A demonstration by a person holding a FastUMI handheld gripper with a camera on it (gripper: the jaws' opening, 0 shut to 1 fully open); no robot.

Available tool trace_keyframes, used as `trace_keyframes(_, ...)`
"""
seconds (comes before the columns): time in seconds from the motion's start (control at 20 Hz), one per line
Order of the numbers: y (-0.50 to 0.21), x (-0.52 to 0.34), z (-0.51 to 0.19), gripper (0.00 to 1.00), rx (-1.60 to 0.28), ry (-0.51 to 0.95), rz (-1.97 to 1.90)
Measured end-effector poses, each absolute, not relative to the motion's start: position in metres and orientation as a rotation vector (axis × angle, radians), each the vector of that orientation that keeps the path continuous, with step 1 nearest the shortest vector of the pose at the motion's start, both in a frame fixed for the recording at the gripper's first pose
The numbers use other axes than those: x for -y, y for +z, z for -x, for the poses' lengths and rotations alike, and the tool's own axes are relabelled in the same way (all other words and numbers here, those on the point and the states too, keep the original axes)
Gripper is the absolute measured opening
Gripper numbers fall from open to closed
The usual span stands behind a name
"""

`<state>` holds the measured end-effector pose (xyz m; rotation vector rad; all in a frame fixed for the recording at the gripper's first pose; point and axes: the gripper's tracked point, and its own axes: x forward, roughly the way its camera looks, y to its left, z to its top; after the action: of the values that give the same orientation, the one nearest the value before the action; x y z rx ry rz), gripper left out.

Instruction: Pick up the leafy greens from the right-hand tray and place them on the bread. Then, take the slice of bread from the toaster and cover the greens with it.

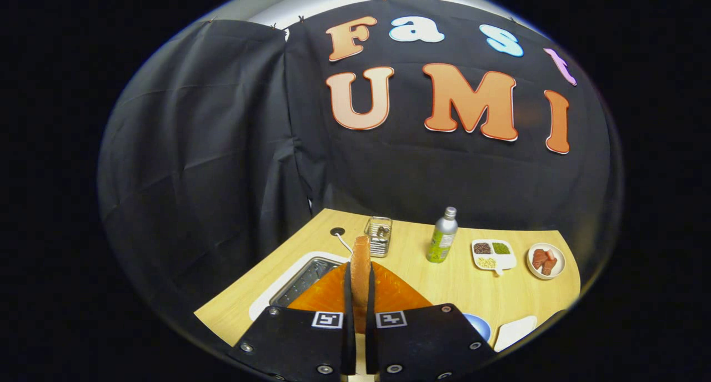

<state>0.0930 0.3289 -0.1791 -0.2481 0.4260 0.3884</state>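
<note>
Fingers of the gripper are closed together on a slice of bread, which stands on edge between them, pressed from both sides and poking up past their tips. Directly beneath and beyond the fingers sits the orange toaster, partly hidden by the gripper body, resting by a white tray with a metal rack on the wooden bench. Farther back stand a small wire basket, a slim metal bottle, a divided white dish of seeds and a small plate of reddish pieces. Judging by this, the task appears to be in its second half: the toaster slice is in hand, lifted about level with the toaster top. Whether the greens already lie on the other bread cannot be seen. Carrying the slice over and laying it down remains.
</note>
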Motion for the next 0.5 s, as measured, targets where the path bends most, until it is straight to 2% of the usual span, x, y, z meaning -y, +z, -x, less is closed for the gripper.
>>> trace_keyframes(0.5, -0.21, -0.258, -0.082, 0.07, -0.489, 0.322, 0.262)
